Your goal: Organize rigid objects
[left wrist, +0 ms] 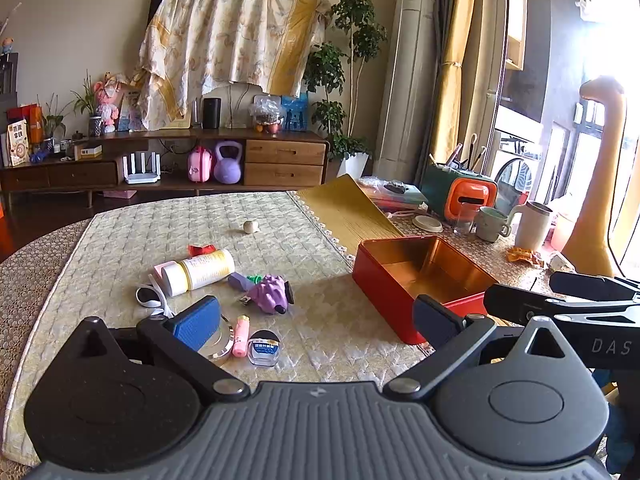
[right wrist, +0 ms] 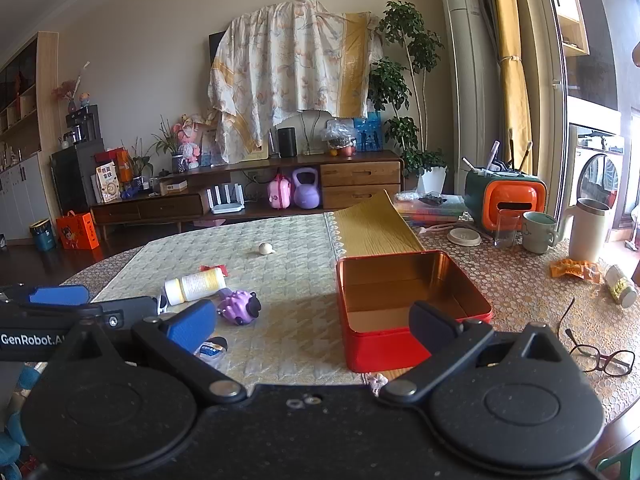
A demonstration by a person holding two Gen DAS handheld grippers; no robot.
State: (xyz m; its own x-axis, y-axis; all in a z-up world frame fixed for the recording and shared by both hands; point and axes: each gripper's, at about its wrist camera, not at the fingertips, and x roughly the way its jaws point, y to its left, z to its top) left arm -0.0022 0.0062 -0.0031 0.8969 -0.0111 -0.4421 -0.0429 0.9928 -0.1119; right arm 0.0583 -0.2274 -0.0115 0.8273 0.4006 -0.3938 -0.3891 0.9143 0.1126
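Red tin box, lid off, gold interior showing, sits at the right edge of the cream quilted mat, its gold lid lying just behind it. Small items lie scattered on the mat, left of the box and well apart from it: white-and-yellow bottle on its side; purple spiky toy just beside the bottle's right; pink tube and round clear-lidded case near the front edge, close together; red wrapper behind the bottle; small beige shell-like object alone, further back. Left gripper: fingers spread wide, nothing between them, hovering above the mat w/ the tube and case below its left finger. Right gripper: likewise spread wide and empty, w/ its right finger in front of the box's near rim. Periphery, right of the box: glasses, mug, tall tumbler, orange-green container. Background: wooden sideboard w/ a purple kettlebell.
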